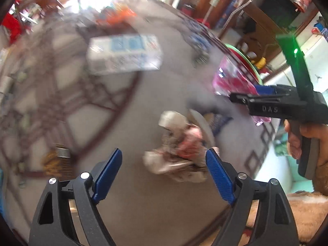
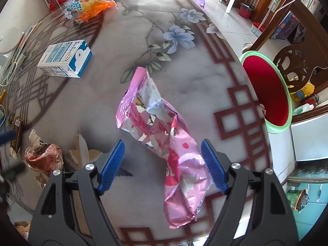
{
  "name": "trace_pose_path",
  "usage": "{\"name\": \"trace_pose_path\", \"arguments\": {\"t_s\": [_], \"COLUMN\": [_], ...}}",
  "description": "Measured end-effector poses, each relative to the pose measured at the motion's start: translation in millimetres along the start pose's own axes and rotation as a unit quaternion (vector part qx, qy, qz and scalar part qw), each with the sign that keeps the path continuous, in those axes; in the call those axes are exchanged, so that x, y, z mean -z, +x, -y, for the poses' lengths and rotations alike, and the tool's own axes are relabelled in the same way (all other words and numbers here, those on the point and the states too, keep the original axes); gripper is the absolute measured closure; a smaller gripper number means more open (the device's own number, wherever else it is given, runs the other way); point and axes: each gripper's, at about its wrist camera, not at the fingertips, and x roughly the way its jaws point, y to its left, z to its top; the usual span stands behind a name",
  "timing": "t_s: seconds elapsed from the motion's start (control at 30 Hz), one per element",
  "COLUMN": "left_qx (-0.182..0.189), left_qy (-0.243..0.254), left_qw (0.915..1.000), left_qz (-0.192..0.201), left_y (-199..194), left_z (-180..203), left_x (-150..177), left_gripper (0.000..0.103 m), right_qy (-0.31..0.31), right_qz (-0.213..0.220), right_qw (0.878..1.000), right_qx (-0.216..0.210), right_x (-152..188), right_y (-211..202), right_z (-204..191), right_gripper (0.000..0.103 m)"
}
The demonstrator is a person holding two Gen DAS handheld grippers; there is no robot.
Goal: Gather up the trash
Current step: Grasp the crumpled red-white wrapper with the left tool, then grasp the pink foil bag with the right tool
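We hold our right hand-held gripper (image 2: 163,165) wide open above the bench (image 2: 205,86), its blue pads (image 2: 111,165) on either side of a crumpled pink snack wrapper (image 2: 162,137). The wrapper lies flat on the marbled top and reaches between the fingers; whether the right pad touches its edge we cannot tell. Our left hand-held gripper (image 1: 164,176) is also spread wide and holds nothing. Its view is blurred, and just ahead of its right pad (image 1: 220,177) lies a crumpled brown and red paper wad (image 1: 180,147). In the right wrist view the same wad (image 2: 44,160) sits at the near left of the bench, well apart from the wrapper.

Further out lies a blue and white milk carton (image 2: 65,58) on its side, and at the far left corner an orange plastic bag (image 2: 92,8). Beyond the bench's right edge stands a red bin with a green rim (image 2: 266,90), just beside the bench. A carved wooden chair (image 2: 293,65) stands behind it.
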Motion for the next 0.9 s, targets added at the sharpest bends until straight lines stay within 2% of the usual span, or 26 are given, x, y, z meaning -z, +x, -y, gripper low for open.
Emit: {"name": "trace_pose_path", "arguments": {"t_s": [0.07, 0.2, 0.33, 0.43, 0.47, 0.53, 0.8, 0.9], "left_qx": [0.02, 0.017, 0.034, 0.027, 0.024, 0.022, -0.019, -0.035], "left_qy": [0.003, 0.016, 0.017, 0.019, 0.016, 0.006, -0.024, -0.034], "left_qw": [0.9997, 0.9994, 0.999, 0.9994, 0.9996, 0.9997, 0.9984, 0.9976], "left_qz": [-0.012, -0.027, -0.024, -0.012, -0.006, 0.006, 0.048, 0.049], "left_y": [10, 26, 26, 19, 16, 10, -9, -7], "left_z": [7, 14, 18, 20, 19, 14, -8, -14], "left_x": [1, 1, -1, -8, -10, -15, -35, -42], "left_gripper": [0.023, 0.025, 0.057, 0.066, 0.074, 0.081, 0.082, 0.074], "right_qy": [0.002, 0.006, 0.01, 0.014, 0.014, 0.015, 0.005, 0.003], "right_qz": [0.001, 0.004, 0.007, 0.008, 0.009, 0.009, 0.015, 0.021], "right_qw": [1.0, 1.0, 1.0, 1.0, 1.0, 1.0, 1.0, 1.0], "right_qx": [0.003, 0.008, 0.012, 0.012, 0.013, 0.012, 0.01, 0.012], "right_x": [1, 5, 8, 9, 10, 9, 3, -5], "right_y": [-1, -6, -10, -12, -12, -12, -11, -12], "right_z": [0, 1, 2, 5, 5, 6, 5, 7], "right_gripper": [0.028, 0.028, 0.028, 0.028, 0.028, 0.028, 0.028, 0.028]}}
